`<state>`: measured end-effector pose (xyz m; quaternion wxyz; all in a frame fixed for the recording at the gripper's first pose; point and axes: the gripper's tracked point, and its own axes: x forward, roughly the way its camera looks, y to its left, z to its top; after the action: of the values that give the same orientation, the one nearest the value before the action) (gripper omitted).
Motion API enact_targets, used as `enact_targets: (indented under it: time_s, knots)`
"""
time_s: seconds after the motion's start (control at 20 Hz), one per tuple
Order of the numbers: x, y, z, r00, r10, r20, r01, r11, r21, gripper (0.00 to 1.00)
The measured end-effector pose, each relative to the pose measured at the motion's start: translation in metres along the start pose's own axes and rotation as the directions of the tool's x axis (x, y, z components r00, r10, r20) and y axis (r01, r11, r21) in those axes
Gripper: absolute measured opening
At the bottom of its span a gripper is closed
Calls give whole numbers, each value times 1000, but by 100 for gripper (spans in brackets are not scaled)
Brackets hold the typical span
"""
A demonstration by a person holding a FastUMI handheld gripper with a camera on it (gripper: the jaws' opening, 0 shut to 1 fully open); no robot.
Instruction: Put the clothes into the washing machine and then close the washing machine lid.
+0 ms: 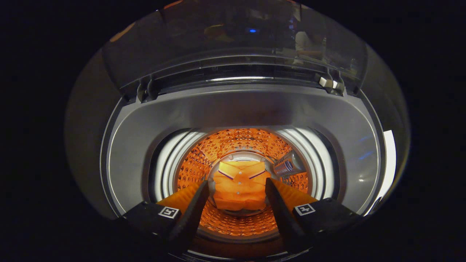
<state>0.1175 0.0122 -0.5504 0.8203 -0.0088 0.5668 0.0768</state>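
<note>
Orange-lit metal drum (233, 145) of the washing machine (145, 138) sat straight ahead, seen from above through the round top opening. Embossed drum wall glowed orange all around. Folded shirt (240, 185) lay flat at the drum bottom, collar toward the far side, dark trim on the collar, small buttons down the front. It looked orange too, though the light may tint it. Shirt sat on the pale disc at the drum base, roughly centred.

Gripper (237, 189) hung over the opening, pointing down into the drum. Fingers (196, 203) were spread apart, holding nothing; the shirt showed in the gap between them but well below, not touched by either. Each finger base carried a small square marker tag (168, 212).

A ribbed cylindrical fitting (287, 165) stuck out of the drum wall, right of the shirt and just beyond the right finger. White ring (171, 160) circled the drum mouth, grey top panel (247, 109) around that. Transparent lid (233, 40) stood raised at the far side, hinged along the back edge, so machine was open. Dim reflections in the lid, too faint to identify.
</note>
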Motion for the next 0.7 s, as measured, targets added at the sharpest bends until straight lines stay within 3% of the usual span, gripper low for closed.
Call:
enact_targets:
  time_s: [0.3, 0.7]
  knots:
    - [-12, 4, 3, 999, 1, 54, -1, 1000, 0, 99]
    - [-65, 14, 28, 973, 7, 232, -6, 1000, -6, 99]
